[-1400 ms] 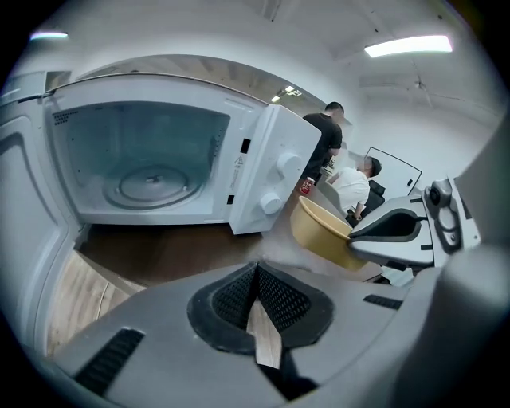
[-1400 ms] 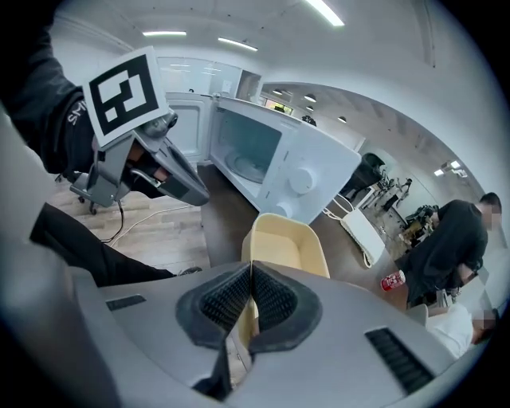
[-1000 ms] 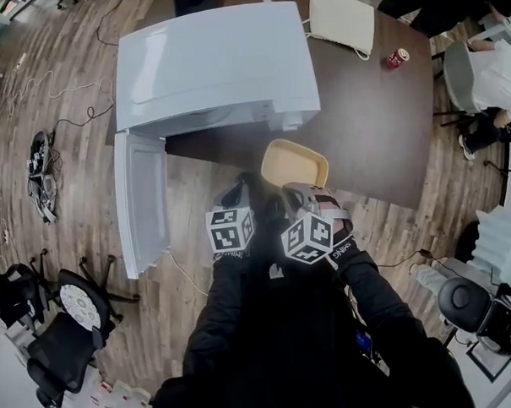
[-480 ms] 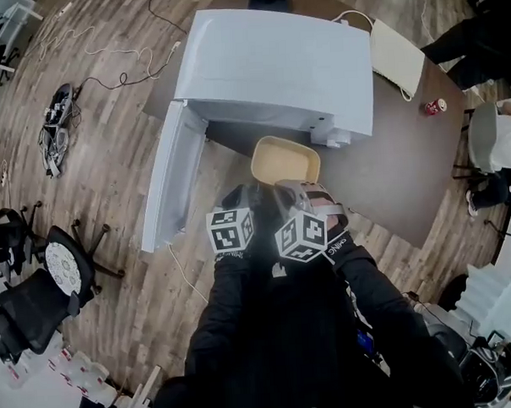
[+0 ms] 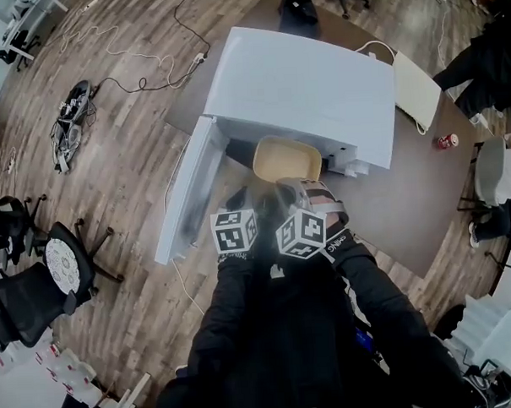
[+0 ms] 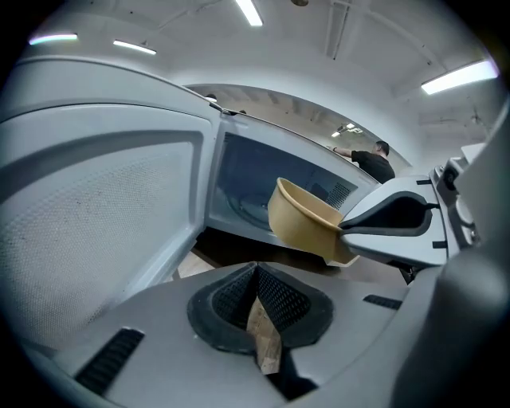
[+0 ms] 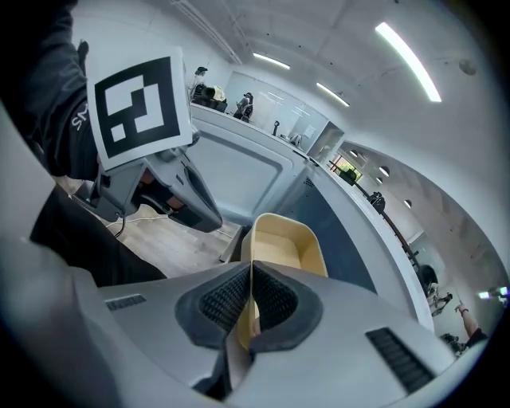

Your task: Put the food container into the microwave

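Here, right gripper (image 7: 251,301) clamps container (image 7: 284,239) rim before microwave (image 5: 309,87).

We see black long sleeves (image 5: 227,327) on a black top (image 5: 304,357), and black gloves (image 5: 342,242) with small white lettering near the cuff. We log the left gripper (image 6: 256,275) and right gripper (image 7: 251,279) as matte grey plastic shells. Each has two black ribbed rubber pads (image 6: 280,299) set in a dark oval collar, plus short black slotted vents (image 6: 111,360) in the shell. Each carries a white cube with black square markers: left cube (image 5: 234,232), right cube (image 5: 302,235)
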Tool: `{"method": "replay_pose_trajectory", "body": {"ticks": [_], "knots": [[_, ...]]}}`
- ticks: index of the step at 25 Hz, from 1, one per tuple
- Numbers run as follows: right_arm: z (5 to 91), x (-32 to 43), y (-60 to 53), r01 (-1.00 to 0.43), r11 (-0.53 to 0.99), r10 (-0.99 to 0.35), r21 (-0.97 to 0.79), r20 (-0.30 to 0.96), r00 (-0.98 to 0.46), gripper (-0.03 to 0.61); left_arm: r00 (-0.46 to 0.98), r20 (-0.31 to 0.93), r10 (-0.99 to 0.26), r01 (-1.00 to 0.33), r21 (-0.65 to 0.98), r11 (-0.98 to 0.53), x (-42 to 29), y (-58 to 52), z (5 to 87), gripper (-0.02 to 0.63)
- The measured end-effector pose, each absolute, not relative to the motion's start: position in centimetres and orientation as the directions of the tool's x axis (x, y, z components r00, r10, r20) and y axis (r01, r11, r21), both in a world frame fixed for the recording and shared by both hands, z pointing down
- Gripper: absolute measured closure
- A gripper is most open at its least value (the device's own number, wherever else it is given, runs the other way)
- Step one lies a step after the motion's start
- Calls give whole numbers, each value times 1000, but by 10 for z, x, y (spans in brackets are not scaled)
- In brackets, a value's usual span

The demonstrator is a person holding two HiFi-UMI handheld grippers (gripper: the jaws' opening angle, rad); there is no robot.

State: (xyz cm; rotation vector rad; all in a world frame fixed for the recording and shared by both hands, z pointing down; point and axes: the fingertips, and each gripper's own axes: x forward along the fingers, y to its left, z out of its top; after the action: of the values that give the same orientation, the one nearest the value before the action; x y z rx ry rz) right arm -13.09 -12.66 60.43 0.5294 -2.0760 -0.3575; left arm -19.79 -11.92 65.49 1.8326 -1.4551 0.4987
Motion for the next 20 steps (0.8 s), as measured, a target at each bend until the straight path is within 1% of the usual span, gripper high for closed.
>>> {"method": "replay_pose_trajectory", "body": {"ticks": [20], "knots": [[656,-144,-241,-193,797,-597,573,694,-403,551,303,688,-660,-944,310,-110,-209,-185,702,580]]}}
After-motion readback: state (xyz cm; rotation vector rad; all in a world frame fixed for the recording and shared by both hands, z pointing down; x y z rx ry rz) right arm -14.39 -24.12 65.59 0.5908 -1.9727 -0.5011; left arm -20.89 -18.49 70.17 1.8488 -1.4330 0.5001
